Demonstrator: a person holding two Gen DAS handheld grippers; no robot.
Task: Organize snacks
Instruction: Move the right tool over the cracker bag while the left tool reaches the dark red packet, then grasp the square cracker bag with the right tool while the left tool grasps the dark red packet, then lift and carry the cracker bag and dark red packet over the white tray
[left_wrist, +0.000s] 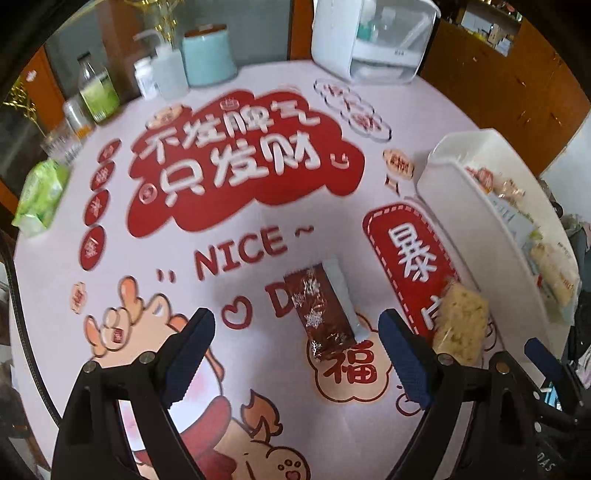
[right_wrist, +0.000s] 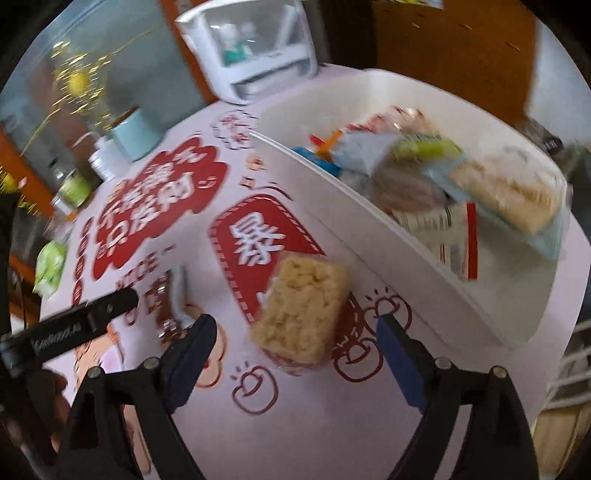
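A brown snack packet with a grey edge (left_wrist: 320, 308) lies on the printed tablecloth, just ahead of my left gripper (left_wrist: 295, 339), which is open and empty above the cloth. A pale rice-crisp bar in clear wrap (right_wrist: 301, 314) lies beside the white bin (right_wrist: 369, 218); my right gripper (right_wrist: 295, 343) is open, with the bar ahead of and between its fingertips, untouched. The same bar (left_wrist: 461, 323) shows at the right in the left wrist view, and the brown packet (right_wrist: 168, 299) at the left in the right wrist view. The bin holds several wrapped snacks.
At the table's far edge stand a white appliance (left_wrist: 373, 37), a teal pot (left_wrist: 208, 55), a squeeze bottle (left_wrist: 168, 68), a white pill jar and a green-filled bottle (left_wrist: 98, 90). A green tissue pack (left_wrist: 40, 197) lies at the left edge. The white bin (left_wrist: 458, 192) fills the right side.
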